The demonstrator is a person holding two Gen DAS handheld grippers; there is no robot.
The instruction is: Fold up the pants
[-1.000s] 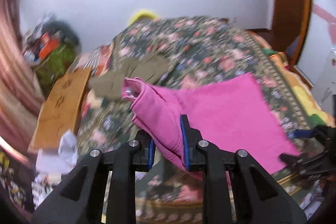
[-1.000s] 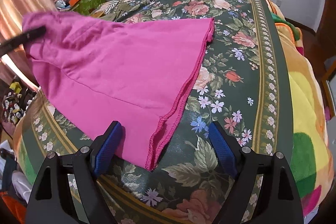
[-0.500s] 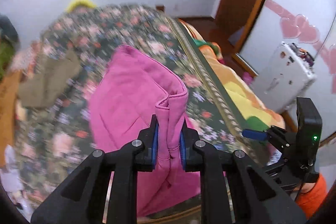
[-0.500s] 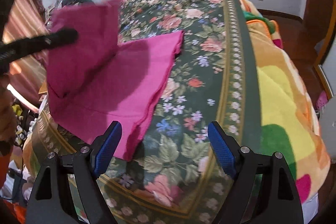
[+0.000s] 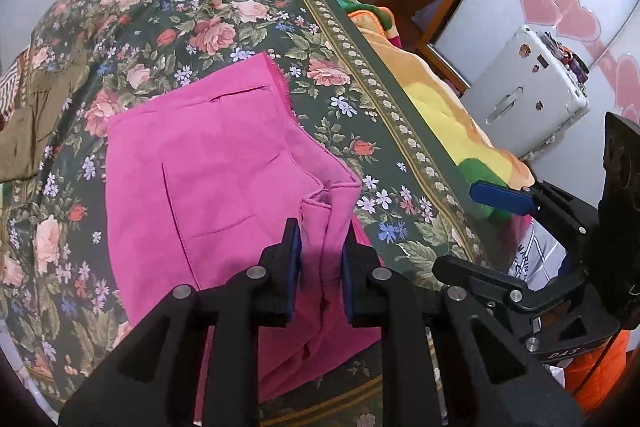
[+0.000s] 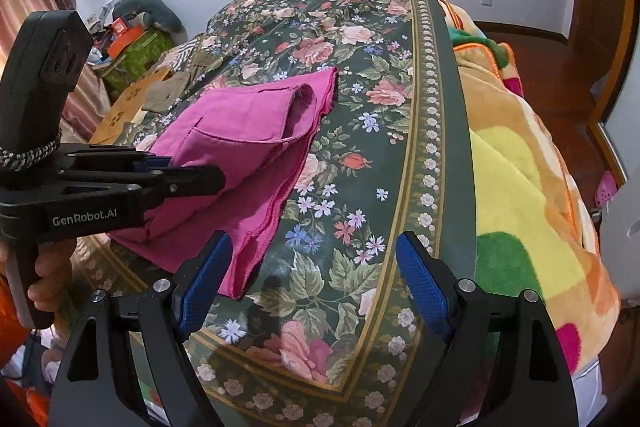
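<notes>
**Pants: half carried over, fold nearly laid**

Item: pink pants [image 5: 224,163], lying on the floral bedspread [image 6: 360,187] near the bed's foot edge, now doubled on themselves.

Change: a second ago the cloth was spread wide and one end hung lifted at the left; half a second ago it was mid-air in a tall pinch. Now that end has been swung across and lowered onto the other half, so two layers lie stacked, edges roughly matched at the far side.

Left claw [image 5: 320,259]: clenched on a bunched ridge of the pants, low over the bed.

Right claw [image 6: 312,283]: released, jaws wide, hovering over bare bedspread just beside the hem; it holds nothing.

Meaning, as a judgement: the first fold is essentially made. The gripped corner probably needs letting go and smoothing, since the pinch leaves a raised pucker.

Also present: olive garment [image 5: 28,123] at the far left of the bed, and a blanket [image 6: 520,163] along its right side.
</notes>
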